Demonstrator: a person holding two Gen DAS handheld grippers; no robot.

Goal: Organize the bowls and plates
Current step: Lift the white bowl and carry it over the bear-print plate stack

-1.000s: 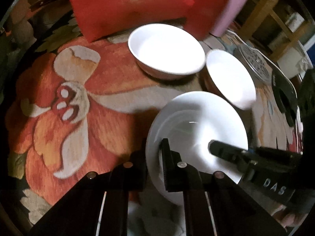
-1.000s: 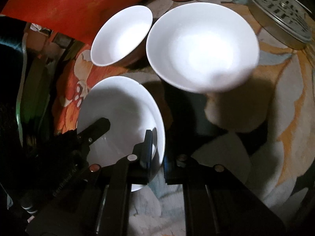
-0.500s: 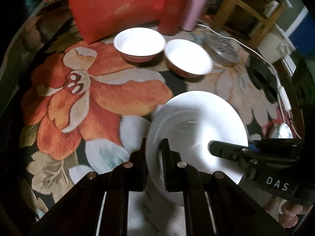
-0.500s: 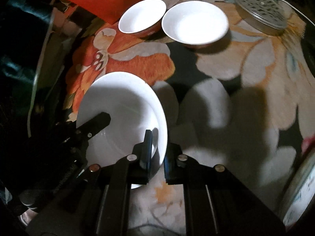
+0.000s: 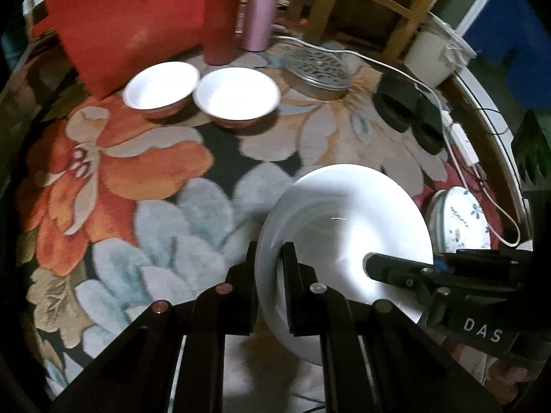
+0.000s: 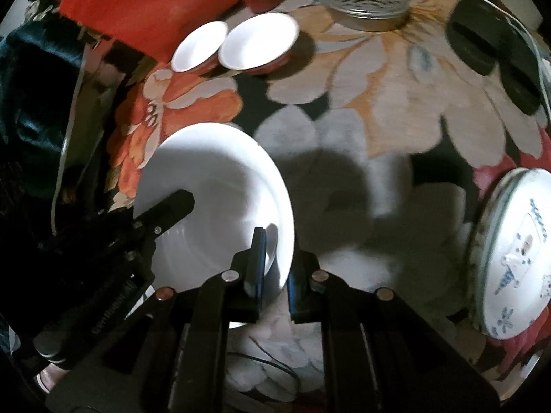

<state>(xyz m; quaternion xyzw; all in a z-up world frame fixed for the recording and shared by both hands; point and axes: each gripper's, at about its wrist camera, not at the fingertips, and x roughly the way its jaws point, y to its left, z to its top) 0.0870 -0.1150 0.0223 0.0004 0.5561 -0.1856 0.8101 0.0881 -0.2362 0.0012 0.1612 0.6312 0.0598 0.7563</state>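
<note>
While both tongs (image 5: 269, 265) pinch — plate (image 5: 344, 227) between.

Two bowls (image 5: 162, 87) (image 5: 236, 95) sit side by side at the back of the bench (image 5: 155, 186), a round tin (image 5: 316, 74) right of them. The plate (image 5: 344, 227) hangs nearer, between both grippers; a patterned plate stack (image 6: 513, 258) lies far right.

A plain white plate (image 5: 344, 227) is gleaming above a tablecloth (image 5: 144, 186) that is showing big orange, grey-blue and beige flowers on black. Two bowls (image 5: 162, 86) (image 5: 237, 94) are showing white insides and reddish outsides. A red bag (image 5: 127, 17), a red tumbler (image 5: 222, 13) and a pink tumbler (image 5: 260, 7) are standing behind. A white plate with blue painted motifs (image 6: 513, 268) is showing a greenish rim.
</note>
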